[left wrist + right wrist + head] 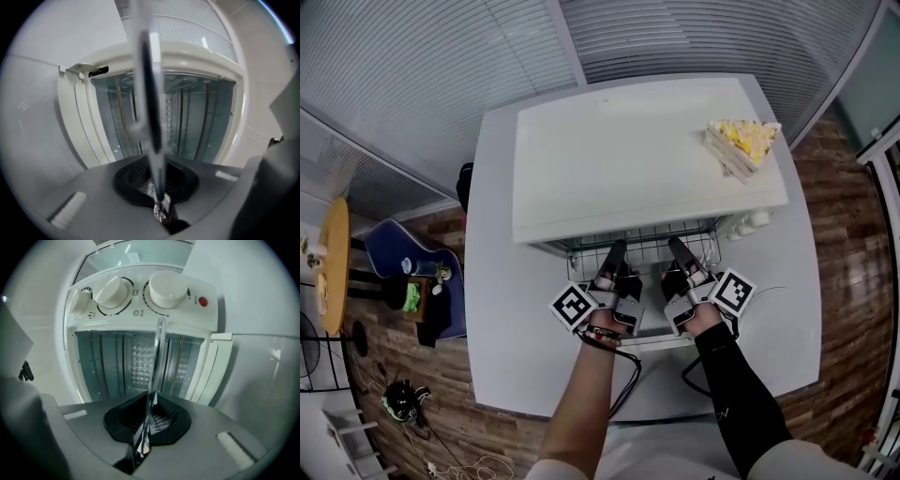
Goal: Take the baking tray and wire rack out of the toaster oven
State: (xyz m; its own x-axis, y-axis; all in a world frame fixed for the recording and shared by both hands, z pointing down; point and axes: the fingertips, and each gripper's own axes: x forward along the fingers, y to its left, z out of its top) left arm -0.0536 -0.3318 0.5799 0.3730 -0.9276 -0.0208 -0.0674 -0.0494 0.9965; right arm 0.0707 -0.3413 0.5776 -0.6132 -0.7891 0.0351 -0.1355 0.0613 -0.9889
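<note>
Step in hand, by the look of it: pull-out of silver wire-grid rack (pixel 642 246) from boxy white toaster oven (pixel 628 159). Rack sits partway out the front opening. L gripper (pixel 612 255) & R gripper (pixel 680 253) are each pinched near-flat on its thin front edge, side by side. Baking tray: can't pick it out. Nxt prob needs an even pull twd body w/ rack level, then down onto white table (pixel 502 328).

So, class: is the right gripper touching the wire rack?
Touching. The right gripper view shows the right gripper shut on the wire rack, at its front bar.
</note>
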